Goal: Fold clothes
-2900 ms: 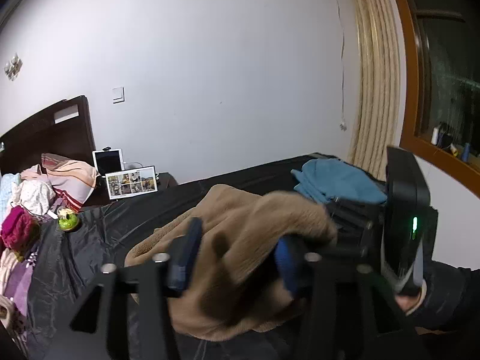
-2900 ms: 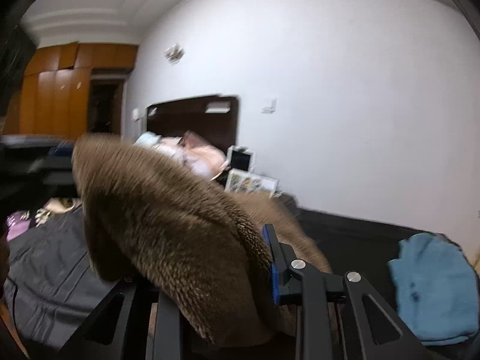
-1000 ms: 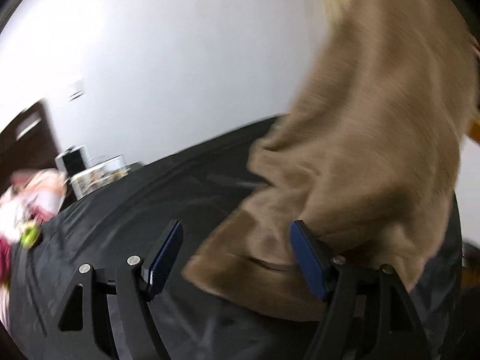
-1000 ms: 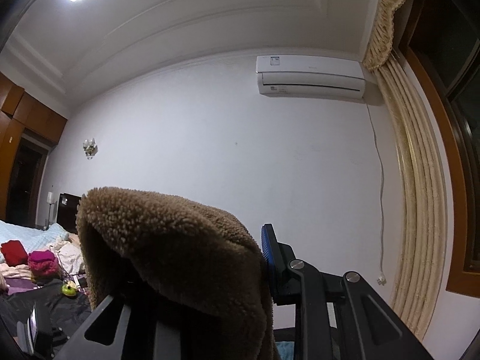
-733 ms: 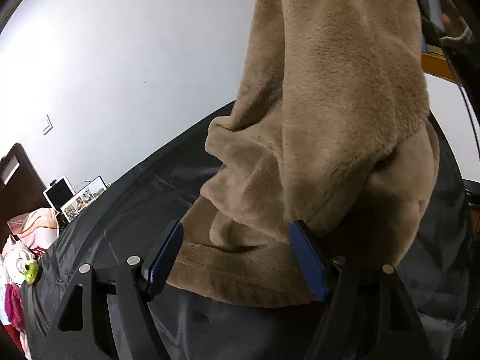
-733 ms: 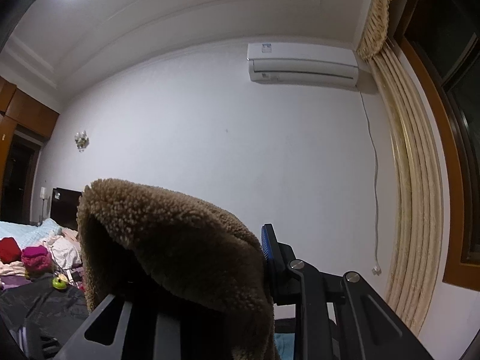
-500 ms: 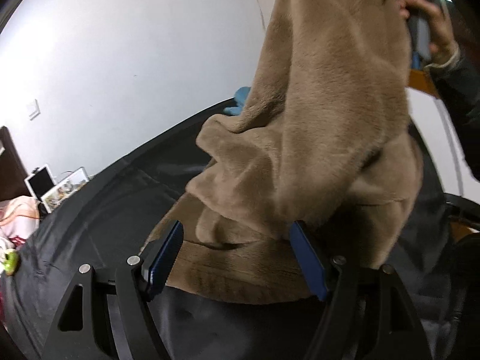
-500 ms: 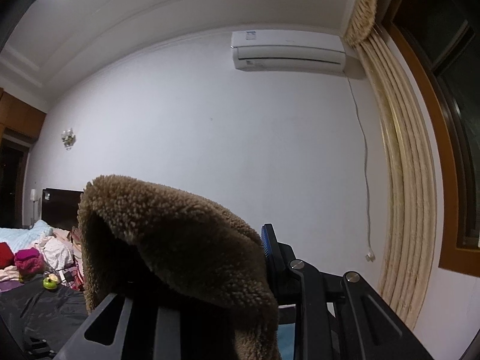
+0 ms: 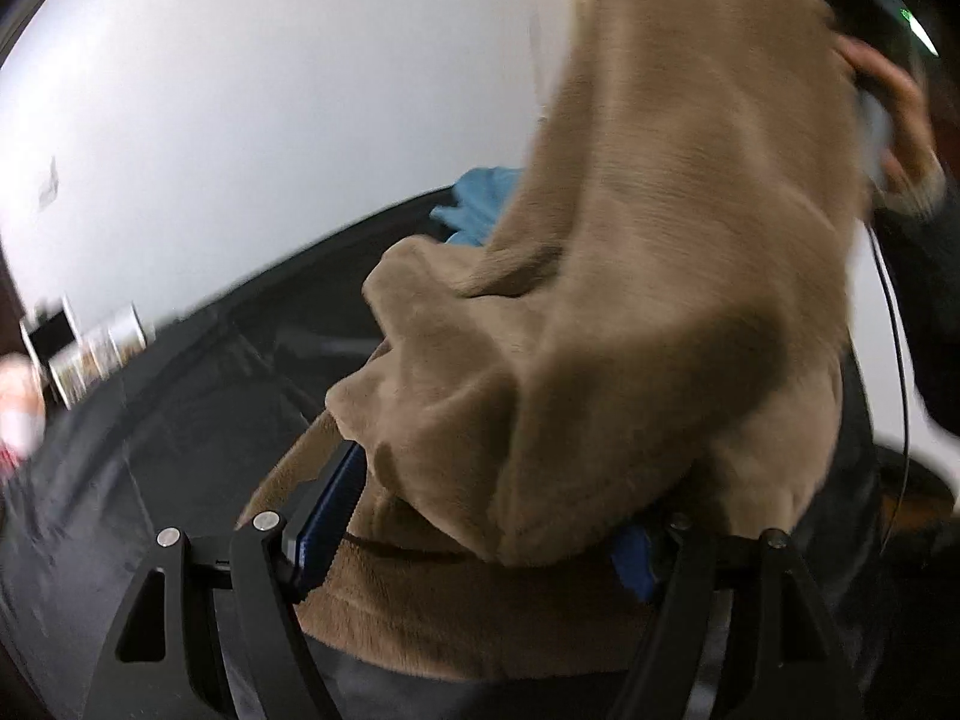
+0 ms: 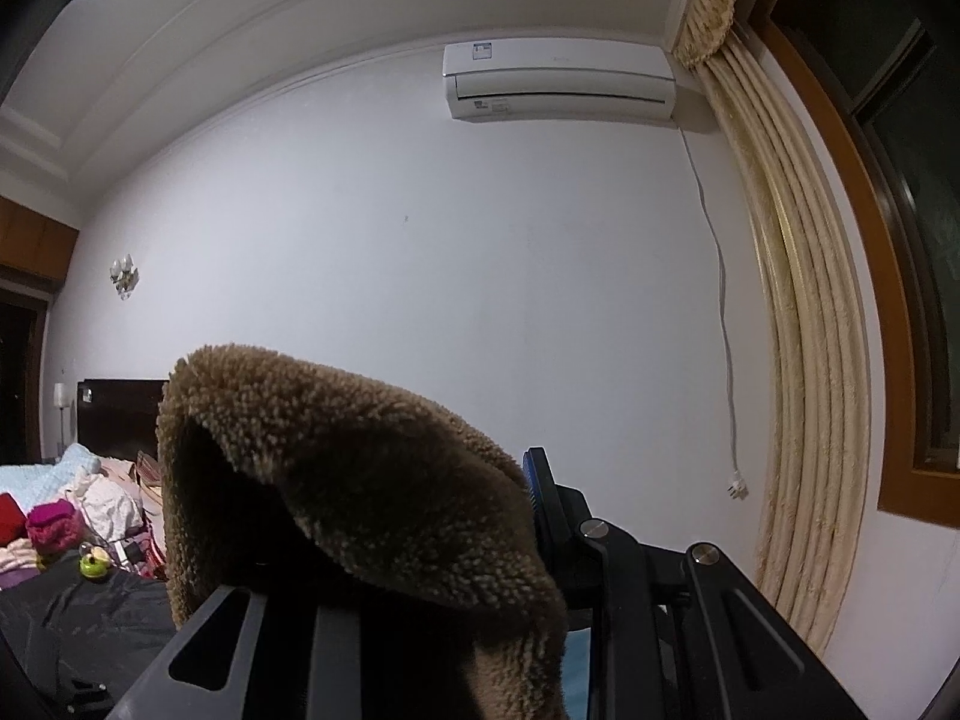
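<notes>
A brown fleece garment (image 9: pixel 648 276) hangs from the upper right down onto the black bed sheet (image 9: pixel 180 420). My right gripper (image 10: pixel 468 516) is shut on a thick fold of this fleece (image 10: pixel 360 456); its left finger is hidden under the pile. A person's hand (image 9: pixel 888 96) holds that gripper high at the top right of the left wrist view. My left gripper (image 9: pixel 480 537) is low by the bed, jaws wide apart. The garment's lower folds bulge between its blue pads (image 9: pixel 327 516) and hide part of the right one.
A blue garment (image 9: pixel 480 204) lies on the bed behind the fleece. A pile of clothes (image 10: pixel 54 516) and a green object (image 10: pixel 93 564) sit by the dark headboard (image 10: pixel 120 414). A cream curtain (image 10: pixel 798 420) hangs at the right.
The left gripper has closed in on the hanging fleece, whose lower folds now sit between its jaws. The right gripper keeps its hold and has shifted a little sideways and down.
</notes>
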Motion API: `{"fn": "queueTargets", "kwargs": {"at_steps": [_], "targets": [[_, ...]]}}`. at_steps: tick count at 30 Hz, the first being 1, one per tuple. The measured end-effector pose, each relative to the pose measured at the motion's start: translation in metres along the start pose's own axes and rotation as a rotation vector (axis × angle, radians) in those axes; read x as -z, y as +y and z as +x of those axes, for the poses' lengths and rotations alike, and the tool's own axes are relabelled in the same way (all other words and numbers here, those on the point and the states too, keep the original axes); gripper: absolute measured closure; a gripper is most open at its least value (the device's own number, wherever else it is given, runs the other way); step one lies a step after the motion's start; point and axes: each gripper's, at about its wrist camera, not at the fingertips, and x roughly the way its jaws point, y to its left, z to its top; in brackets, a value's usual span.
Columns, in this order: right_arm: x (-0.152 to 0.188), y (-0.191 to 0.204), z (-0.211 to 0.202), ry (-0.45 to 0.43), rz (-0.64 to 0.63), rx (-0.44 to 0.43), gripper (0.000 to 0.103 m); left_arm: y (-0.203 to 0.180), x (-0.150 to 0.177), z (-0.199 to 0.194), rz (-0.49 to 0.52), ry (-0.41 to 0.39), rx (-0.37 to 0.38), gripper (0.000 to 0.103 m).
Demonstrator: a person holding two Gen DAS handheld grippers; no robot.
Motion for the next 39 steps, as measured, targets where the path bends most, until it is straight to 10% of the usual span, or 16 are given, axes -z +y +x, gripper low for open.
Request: {"fn": "queueTargets", "kwargs": {"at_steps": [7,11,16,24,39], "targets": [[0.001,-0.016,0.012,0.04,0.031,0.003,0.075,0.009,-0.019,0.0,-0.056,-0.042,0.066,0.044],[0.002,-0.02,0.012,0.051,0.034,-0.002,0.075,-0.001,-0.024,0.019,-0.026,0.024,0.093,0.075],[-0.002,-0.024,0.008,0.051,0.009,0.011,0.075,0.012,-0.03,0.004,-0.139,-0.057,0.023,0.092],[-0.015,-0.03,0.0,0.045,0.003,-0.047,0.075,0.055,-0.056,-0.132,-0.353,-0.429,-0.181,0.093],[-0.09,-0.002,-0.068,-0.106,0.027,-0.267,0.075,-0.025,-0.058,-0.398,-0.28,-0.88,-0.48,0.093]]}}
